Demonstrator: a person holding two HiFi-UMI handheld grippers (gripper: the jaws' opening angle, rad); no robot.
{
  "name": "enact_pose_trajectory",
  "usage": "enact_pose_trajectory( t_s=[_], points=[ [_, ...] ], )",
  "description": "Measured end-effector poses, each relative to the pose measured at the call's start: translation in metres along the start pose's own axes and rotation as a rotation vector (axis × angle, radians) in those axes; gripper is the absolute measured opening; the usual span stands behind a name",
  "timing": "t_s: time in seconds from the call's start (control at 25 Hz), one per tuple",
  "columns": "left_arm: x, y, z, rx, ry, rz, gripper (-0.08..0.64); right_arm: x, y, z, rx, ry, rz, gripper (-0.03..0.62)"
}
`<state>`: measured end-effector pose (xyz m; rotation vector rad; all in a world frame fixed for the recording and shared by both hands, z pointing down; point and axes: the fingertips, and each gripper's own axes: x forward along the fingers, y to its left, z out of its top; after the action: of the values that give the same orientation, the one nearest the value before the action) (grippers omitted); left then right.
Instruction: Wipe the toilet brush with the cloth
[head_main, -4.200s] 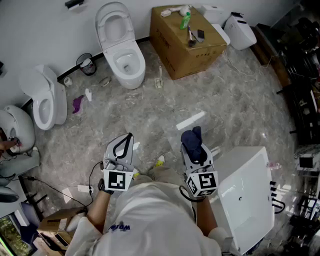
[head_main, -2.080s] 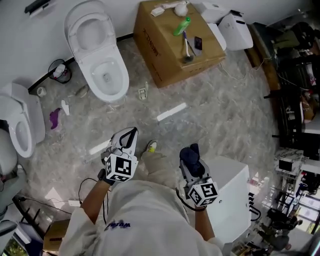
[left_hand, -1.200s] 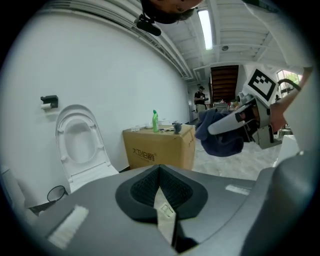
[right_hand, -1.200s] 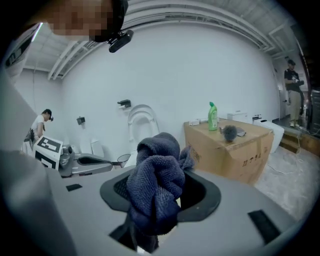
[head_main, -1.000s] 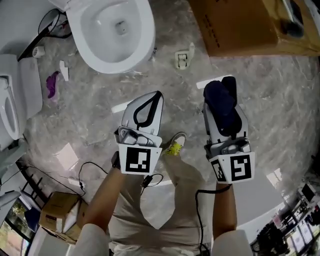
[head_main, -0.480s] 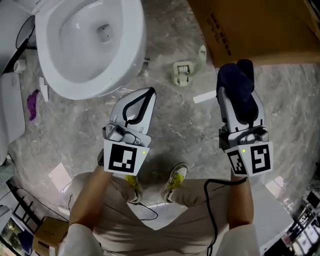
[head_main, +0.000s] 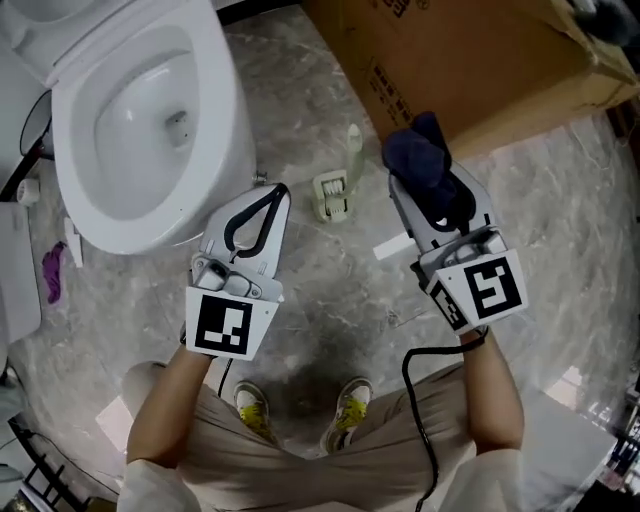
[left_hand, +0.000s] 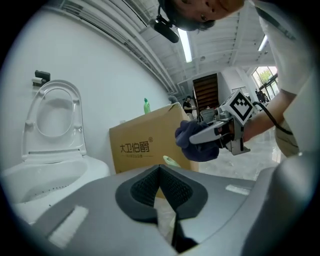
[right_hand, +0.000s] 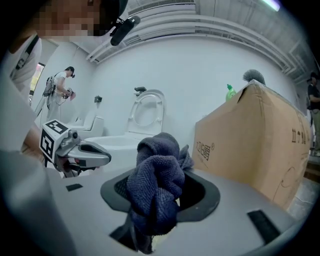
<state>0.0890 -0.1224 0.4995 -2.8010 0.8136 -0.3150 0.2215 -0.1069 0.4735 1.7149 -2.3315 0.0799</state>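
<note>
Both forearms reach forward over the floor (head_main: 330, 300). The left gripper (head_main: 274, 192) has its jaws pressed together, empty. The right gripper (head_main: 418, 170) has its jaws clamped on a bunched dark blue cloth (right_hand: 156, 185). A pale green brush (head_main: 334, 193) lies between the open toilet (head_main: 222, 100) and the cardboard box (head_main: 480, 70).

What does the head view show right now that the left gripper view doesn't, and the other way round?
Only the head view: the toilet brush lying on the floor between the toilet and the cardboard box, and the person's shoes. The left gripper view shows at most a pale green tip above its jaws.
Only the left gripper view: the raised toilet seat and a green bottle on the box.
Both: toilet, box, the right gripper shut on the dark blue cloth, and the left gripper, shut and empty.
</note>
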Motion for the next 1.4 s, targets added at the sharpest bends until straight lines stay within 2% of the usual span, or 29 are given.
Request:
enact_pose_trajectory(
  t_s=[0.08,0.16,0.2,0.32,0.36,0.4,0.48,0.56,0.68,0.76,0.88,0.92,1.04,1.24,1.4],
  points=[
    [0.005,0.001,0.004,-0.112,-0.022,0.016,0.002,0.000,0.000,0.000,0.079,-0.003,0.027,0.218],
    [0.007,-0.004,0.012,-0.180,-0.043,-0.002,0.002,-0.003,0.003,-0.003,0.141,0.008,0.051,0.217],
    [0.006,-0.009,0.015,-0.185,-0.045,-0.022,0.002,-0.006,0.006,-0.006,0.142,0.020,0.055,0.213],
    [0.004,-0.019,0.010,-0.128,-0.023,-0.065,0.002,-0.010,0.007,-0.010,0.111,0.053,0.052,0.240],
    [0.005,-0.020,0.008,-0.116,-0.020,-0.066,0.002,-0.010,0.007,-0.008,0.096,0.059,0.051,0.235],
    [0.007,-0.020,0.008,-0.114,-0.022,-0.063,0.002,-0.009,0.008,-0.005,0.076,0.061,0.049,0.195],
    [0.008,-0.019,0.012,-0.114,-0.032,-0.055,0.002,-0.004,0.011,0.004,0.038,0.049,0.044,0.164],
    [0.008,-0.021,0.017,-0.096,-0.042,-0.056,0.002,0.003,0.012,0.014,0.000,0.020,0.014,0.163],
    [0.009,-0.029,0.017,-0.076,-0.040,-0.068,0.002,0.008,0.013,0.023,-0.109,-0.012,-0.049,0.164],
    [0.007,-0.030,0.008,-0.146,-0.017,-0.069,0.002,0.013,0.018,0.025,-0.138,-0.032,-0.050,0.163],
    [0.005,-0.028,0.001,-0.326,-0.002,-0.075,0.002,0.022,0.024,0.028,-0.181,-0.043,-0.046,0.163],
    [0.005,-0.027,0.002,-0.334,-0.005,-0.074,0.002,0.025,0.025,0.030,-0.200,-0.046,-0.047,0.163],
    [0.005,-0.024,-0.001,-0.287,0.004,-0.060,0.002,0.034,0.028,0.031,-0.255,-0.048,-0.070,0.163],
    [0.004,-0.025,-0.005,-0.334,0.009,-0.072,0.002,0.046,0.031,0.009,-0.441,0.023,-0.125,0.166],
    [0.006,-0.027,-0.010,-0.337,0.023,-0.093,0.002,0.054,0.034,-0.011,-0.451,0.088,-0.108,0.167]
  ],
)
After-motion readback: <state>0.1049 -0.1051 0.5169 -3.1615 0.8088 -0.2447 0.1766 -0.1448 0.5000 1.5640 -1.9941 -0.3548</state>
